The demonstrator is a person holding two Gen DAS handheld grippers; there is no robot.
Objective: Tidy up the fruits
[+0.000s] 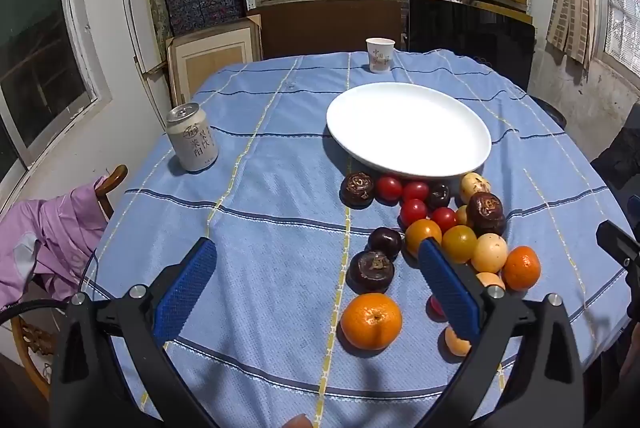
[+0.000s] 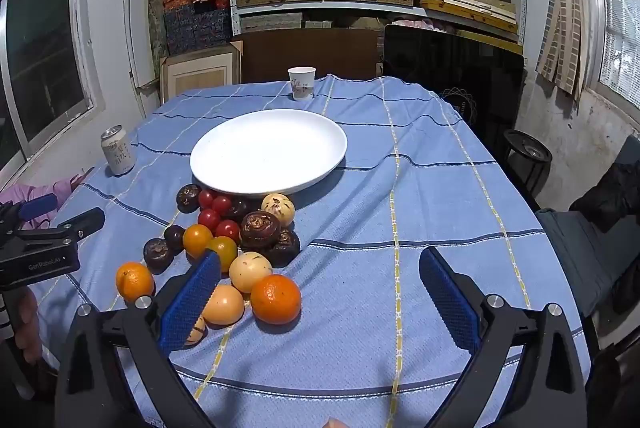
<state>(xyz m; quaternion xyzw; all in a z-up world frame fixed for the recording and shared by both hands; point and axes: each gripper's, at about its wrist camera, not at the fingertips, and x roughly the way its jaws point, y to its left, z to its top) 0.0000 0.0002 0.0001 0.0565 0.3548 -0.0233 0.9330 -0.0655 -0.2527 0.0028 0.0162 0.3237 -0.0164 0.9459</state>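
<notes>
A white plate (image 1: 408,132) stands empty on the blue checked tablecloth; it also shows in the right wrist view (image 2: 268,150). A pile of fruit lies in front of it: red cherry tomatoes (image 1: 414,210), dark brown fruits (image 1: 372,270), yellow tomatoes (image 1: 459,243), pale round fruits (image 1: 489,253) and mandarins (image 1: 371,321). My left gripper (image 1: 316,286) is open and empty above the cloth, left of the pile. My right gripper (image 2: 320,294) is open and empty, just right of a mandarin (image 2: 276,299). The pile (image 2: 240,228) lies to its left.
A drink can (image 1: 193,136) stands at the table's left edge and shows in the right wrist view too (image 2: 117,150). A paper cup (image 1: 380,55) stands at the far edge. A pink garment on a chair (image 1: 44,248) is at the left. Shelves of boxes are behind.
</notes>
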